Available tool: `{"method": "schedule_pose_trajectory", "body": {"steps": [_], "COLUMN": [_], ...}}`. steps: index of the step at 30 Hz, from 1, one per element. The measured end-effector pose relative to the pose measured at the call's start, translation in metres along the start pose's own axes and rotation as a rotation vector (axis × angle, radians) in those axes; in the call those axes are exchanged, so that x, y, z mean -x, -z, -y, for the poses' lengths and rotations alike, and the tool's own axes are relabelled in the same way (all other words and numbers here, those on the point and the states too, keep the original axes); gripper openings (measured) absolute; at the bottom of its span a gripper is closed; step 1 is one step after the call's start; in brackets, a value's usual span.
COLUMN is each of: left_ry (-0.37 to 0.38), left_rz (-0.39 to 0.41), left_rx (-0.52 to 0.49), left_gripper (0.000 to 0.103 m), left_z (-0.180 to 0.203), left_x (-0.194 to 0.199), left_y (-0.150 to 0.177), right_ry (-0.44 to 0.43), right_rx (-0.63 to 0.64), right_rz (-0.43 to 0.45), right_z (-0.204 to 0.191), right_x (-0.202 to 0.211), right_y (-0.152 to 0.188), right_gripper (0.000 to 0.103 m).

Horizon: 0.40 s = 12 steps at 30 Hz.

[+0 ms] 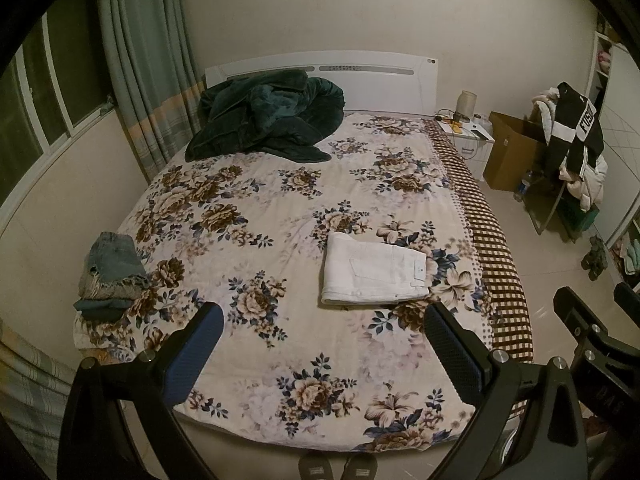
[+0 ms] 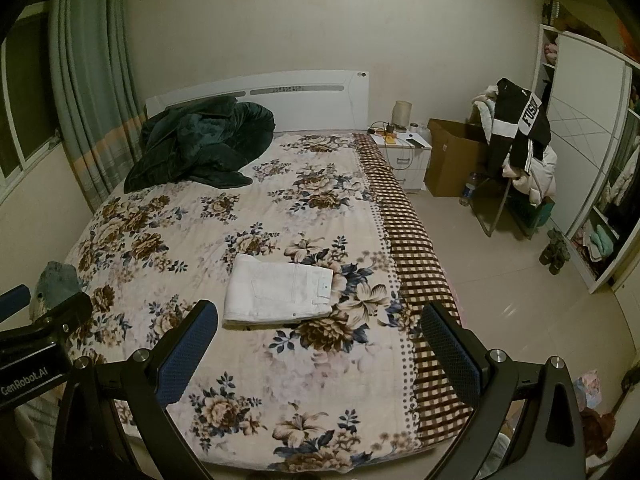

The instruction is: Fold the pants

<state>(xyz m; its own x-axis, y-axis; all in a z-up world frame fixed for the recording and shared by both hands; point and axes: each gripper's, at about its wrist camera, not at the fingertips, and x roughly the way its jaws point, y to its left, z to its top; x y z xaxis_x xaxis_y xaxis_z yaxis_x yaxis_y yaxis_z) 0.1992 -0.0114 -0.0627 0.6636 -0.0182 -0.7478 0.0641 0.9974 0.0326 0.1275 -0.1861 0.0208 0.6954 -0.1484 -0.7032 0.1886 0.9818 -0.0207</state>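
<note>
Your white pants (image 1: 372, 270) lie folded flat on the floral bed (image 1: 280, 208), right of centre. Your left claw (image 1: 324, 344) and right claw (image 2: 320, 340) both hang wide apart above the near edge, holding nothing.

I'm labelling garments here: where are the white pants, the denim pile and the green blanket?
white pants (image 1: 372, 270): left wrist view, middle of the folded top face.
denim pile (image 1: 114, 254): left wrist view, top denim piece.
green blanket (image 2: 200, 140): right wrist view, centre of the heap.

floral bed (image 1: 280, 208), white headboard (image 1: 360, 80) (dim light), green curtain (image 1: 140, 60).
</note>
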Motion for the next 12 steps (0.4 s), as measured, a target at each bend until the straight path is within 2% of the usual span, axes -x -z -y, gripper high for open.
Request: {"method": "schedule_pose_trajectory", "body": {"steps": [12], "left_ry": [-0.017], "left_rz": [0.009], "left_rx": [0.006], "left_gripper": [0.102], "left_z": [-0.011], "left_x": [0.005], "left_y": [0.0], "right_ry": [-0.003], "right_rx": [-0.001], "right_rz": [-0.001], "right_z": [-0.001], "right_x": [0.0], "right_y": [0.0], "right_gripper": [0.103]}}
